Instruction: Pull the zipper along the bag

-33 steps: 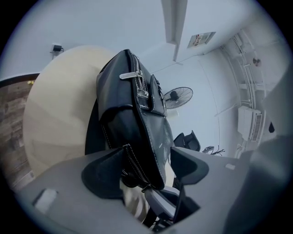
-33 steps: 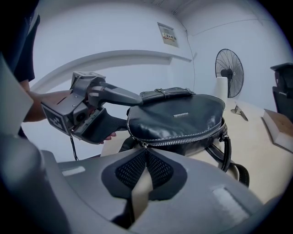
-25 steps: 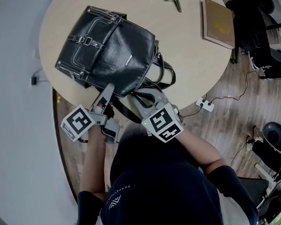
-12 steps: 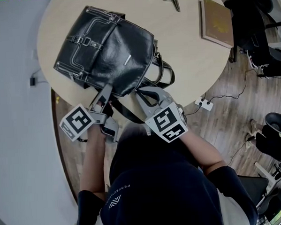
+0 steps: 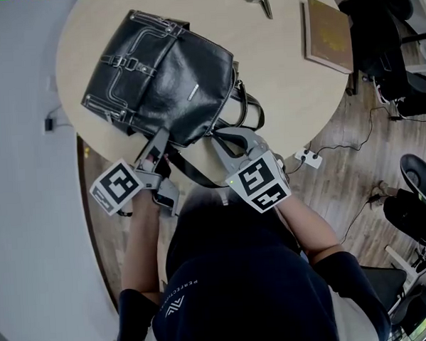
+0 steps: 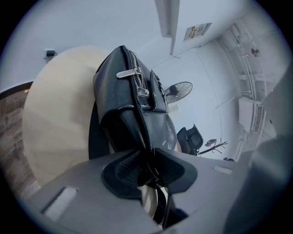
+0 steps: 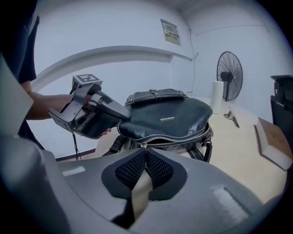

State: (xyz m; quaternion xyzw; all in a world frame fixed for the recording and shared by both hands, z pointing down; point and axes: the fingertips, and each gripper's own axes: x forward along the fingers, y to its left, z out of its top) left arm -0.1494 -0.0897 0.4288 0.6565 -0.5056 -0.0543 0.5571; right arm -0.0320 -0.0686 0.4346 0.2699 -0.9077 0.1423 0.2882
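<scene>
Right claw (image 5: 220, 138) shifted rightward, clenched on zipper pull (image 7: 145, 145); left claw (image 5: 161, 138) closing on bag (image 5: 172, 68) corner

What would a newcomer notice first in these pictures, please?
A black handbag lies on the round table, near the person's edge. The left tongs are closing on the bag's near corner, which sits between them, while the right tongs are shut on the zipper pull.

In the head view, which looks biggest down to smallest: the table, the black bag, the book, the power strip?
1. table
2. black bag
3. book
4. power strip; it lies lower, on the floor, so farther from the camera.
</scene>
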